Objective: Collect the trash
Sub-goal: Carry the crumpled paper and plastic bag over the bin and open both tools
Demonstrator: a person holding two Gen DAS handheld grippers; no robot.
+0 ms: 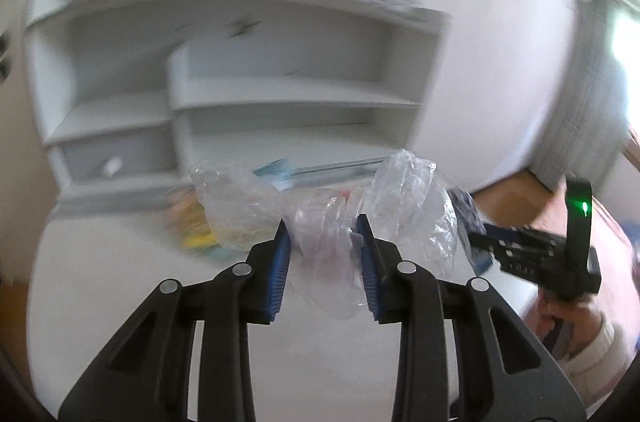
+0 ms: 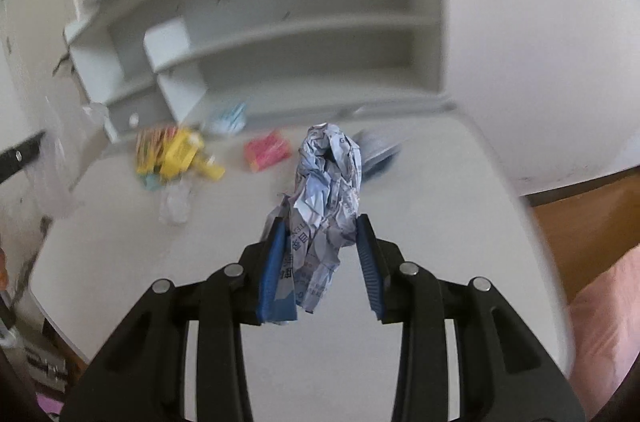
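Observation:
My left gripper (image 1: pixel 322 222) is shut on a crumpled clear plastic bag (image 1: pixel 404 198), which bulges out above and on both sides of the blue pads, lifted above the white desk (image 1: pixel 120 262). My right gripper (image 2: pixel 322 226) is shut on a crumpled ball of blue-and-white printed paper (image 2: pixel 328 174) that stands up from between its pads, also off the desk. More trash lies on the desk near the shelves: yellow wrappers (image 2: pixel 176 154), a pink packet (image 2: pixel 267 150), a small clear plastic scrap (image 2: pixel 174 204) and a pale blue packet (image 2: pixel 230 120).
A white shelf unit (image 2: pixel 300 42) with a small drawer (image 1: pixel 116 158) stands at the back of the desk. Beyond the desk's right edge are a wooden floor (image 2: pixel 580 222) and a pink cloth (image 2: pixel 600 302). A person's hand (image 1: pixel 560 314) holds the right gripper's handle.

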